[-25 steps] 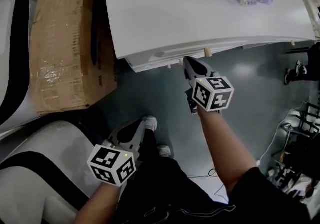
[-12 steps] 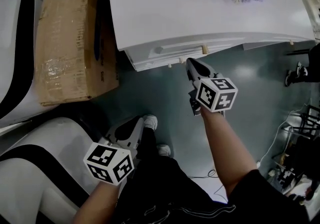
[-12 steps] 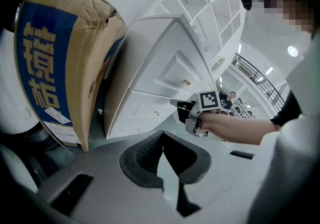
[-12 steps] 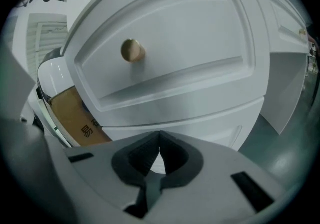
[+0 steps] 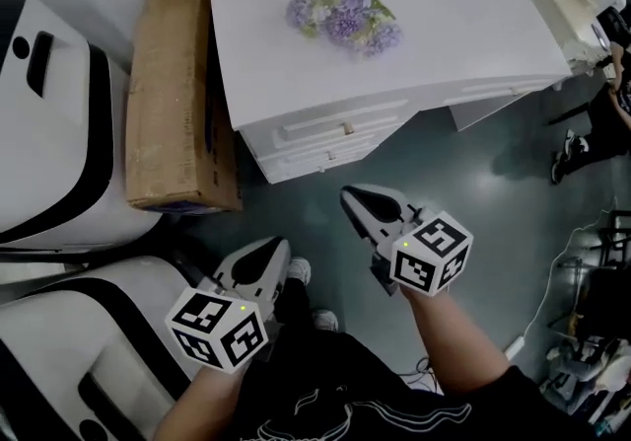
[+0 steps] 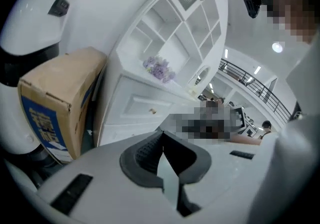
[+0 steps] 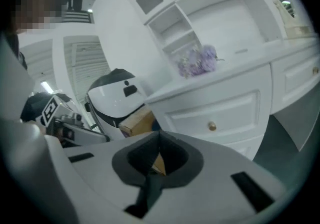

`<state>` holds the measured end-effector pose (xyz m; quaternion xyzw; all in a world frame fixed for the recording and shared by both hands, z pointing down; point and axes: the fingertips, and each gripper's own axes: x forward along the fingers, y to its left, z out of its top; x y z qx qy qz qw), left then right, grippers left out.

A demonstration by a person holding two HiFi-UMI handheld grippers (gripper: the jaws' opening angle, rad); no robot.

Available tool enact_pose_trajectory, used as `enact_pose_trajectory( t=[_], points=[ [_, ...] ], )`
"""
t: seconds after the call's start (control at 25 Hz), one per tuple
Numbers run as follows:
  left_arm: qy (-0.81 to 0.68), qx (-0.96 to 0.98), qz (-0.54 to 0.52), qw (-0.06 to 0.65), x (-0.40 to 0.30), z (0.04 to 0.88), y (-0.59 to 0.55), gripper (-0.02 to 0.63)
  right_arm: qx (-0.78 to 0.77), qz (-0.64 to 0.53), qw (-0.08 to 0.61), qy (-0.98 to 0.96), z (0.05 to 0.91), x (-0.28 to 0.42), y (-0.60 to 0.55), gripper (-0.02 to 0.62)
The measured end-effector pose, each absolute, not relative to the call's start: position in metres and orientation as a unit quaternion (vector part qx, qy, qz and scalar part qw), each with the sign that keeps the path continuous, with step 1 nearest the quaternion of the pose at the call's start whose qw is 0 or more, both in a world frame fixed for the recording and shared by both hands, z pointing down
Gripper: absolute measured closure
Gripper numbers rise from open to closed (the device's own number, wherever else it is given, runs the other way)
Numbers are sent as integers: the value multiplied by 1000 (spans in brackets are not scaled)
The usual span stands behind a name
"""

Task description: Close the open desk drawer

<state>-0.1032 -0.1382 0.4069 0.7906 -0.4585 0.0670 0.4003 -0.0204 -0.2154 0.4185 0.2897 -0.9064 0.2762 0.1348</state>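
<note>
1. Two big white shapes with black bands (image 5: 49, 104) stand on the floor at the far left. I cannot tell what they are.
2. One brown cardboard box (image 5: 177, 84) lies next to them, just beside the left side of the white desk (image 5: 296, 44).
3. One gripper, the left gripper (image 5: 268, 248), is held low, close to the person's black trousers and above a white shoe (image 5: 297, 271). It is well apart from the desk. In the left gripper view its tips (image 6: 162, 133) are pressed together and nothing is between them. Beyond them are the box (image 6: 55, 97) and the desk front.
4. One desk drawer (image 5: 325, 128) with a small round knob (image 5: 347, 127) is under the front edge of the desk top. Its front lies level with the desk front, so it looks fully pushed in. No gripper touches it.
5. Some purple flowers (image 5: 345, 15) lie on the desk top, behind the drawer.
6. One more gripper, the right gripper (image 5: 357, 196), hovers over the grey-green floor (image 5: 473, 192), in front of the drawer but apart from it. In the right gripper view its jaws are closed on nothing, and the drawer knob (image 7: 212, 127) shows beyond them.
7. One other person's leg and shoe (image 5: 564, 158) are at the far right edge.
</note>
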Motion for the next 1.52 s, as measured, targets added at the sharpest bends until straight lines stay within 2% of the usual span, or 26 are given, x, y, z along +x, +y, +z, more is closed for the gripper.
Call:
enact_pose_trajectory(
  t=[0.32,0.56,0.96,1.52],
  points=[
    [-420,858,19,295,-71,233,-92,601,231,167,77,-956,226,-3,-123,589],
    [-404,884,0,235,-53,139,-46,601,202,119,54,-971,147,7,-68,589],
    [-415,896,19,156,-29,99,-11,601,208,77,33,-975,102,28,-24,589],
    [-402,903,23,153,-12,92,2,601,208,98,-10,-973,88,39,-8,589]
  ],
)
